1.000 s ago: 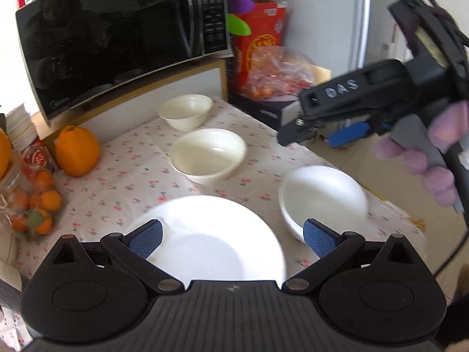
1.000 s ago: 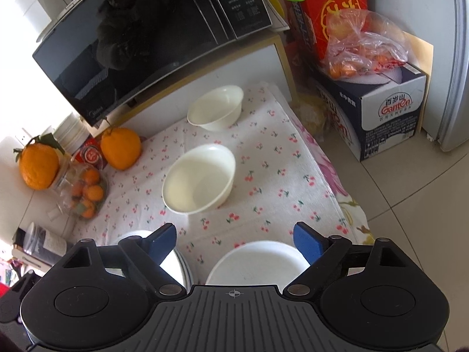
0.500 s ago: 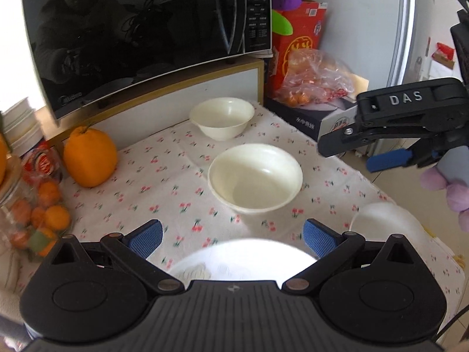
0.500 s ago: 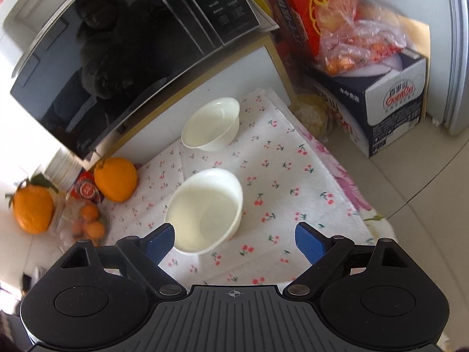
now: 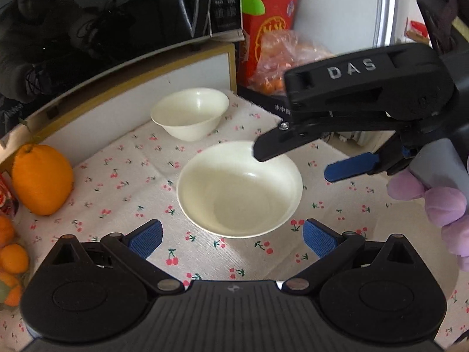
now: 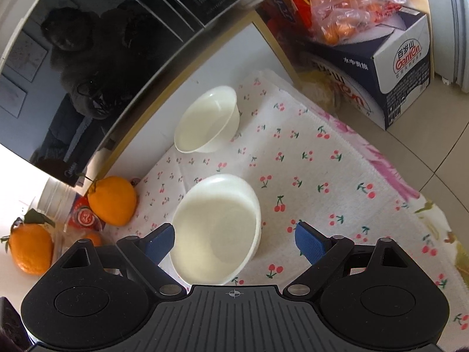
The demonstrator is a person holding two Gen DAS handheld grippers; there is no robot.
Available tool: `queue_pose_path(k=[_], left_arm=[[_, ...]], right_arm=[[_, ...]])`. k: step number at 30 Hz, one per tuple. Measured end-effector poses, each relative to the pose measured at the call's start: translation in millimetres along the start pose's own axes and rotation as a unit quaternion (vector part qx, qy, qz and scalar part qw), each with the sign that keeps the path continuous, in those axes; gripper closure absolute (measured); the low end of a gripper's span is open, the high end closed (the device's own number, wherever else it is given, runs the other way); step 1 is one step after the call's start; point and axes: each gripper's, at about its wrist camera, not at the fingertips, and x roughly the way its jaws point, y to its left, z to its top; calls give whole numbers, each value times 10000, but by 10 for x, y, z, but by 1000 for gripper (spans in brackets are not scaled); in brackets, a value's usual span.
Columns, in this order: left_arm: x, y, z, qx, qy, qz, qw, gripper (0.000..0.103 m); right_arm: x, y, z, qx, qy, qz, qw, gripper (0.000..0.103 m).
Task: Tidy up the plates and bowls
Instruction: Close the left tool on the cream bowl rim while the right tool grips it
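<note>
cherry-print cloth (image 5: pixel 123 176), two bowls (image 5: pixel 239 187), orange (image 5: pixel 41 179)

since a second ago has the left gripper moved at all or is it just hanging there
Yes. The left gripper has moved forward toward the microwave: the plate that lay between its fingers is out of view, and the larger bowl now sits just ahead of them.

Left tool (image 5: pixel 231 239): black ribbed housing, round pivot discs, silver screws, blue textured pads.
Right tool (image 5: pixel 296 161): black body, white "DAS" lettering, right of frame.
Hand (image 5: pixel 439 211): purple glove.

Small bowl (image 5: pixel 190 113) behind large bowl (image 5: pixel 240 187)
</note>
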Motion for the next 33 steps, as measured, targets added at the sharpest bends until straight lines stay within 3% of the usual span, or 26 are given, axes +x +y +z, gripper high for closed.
queue_pose_path(k=[6, 14, 23, 33], left_arm=[[78, 47, 8, -141, -22, -65, 9999, 1], [149, 129, 20, -635, -46, -387, 9972, 4], [161, 135, 13, -734, -92, -540, 9958, 11], [156, 142, 30, -759, -159, -546, 9955, 12]], right_arm=[[80, 29, -2, -92, -127, -201, 9997, 17], [218, 17, -41, -84, -38, -464, 9989, 55], [256, 22, -74, -248, 56, -495, 9984, 89], [211, 75, -76, -507, -13, -493, 9975, 91]])
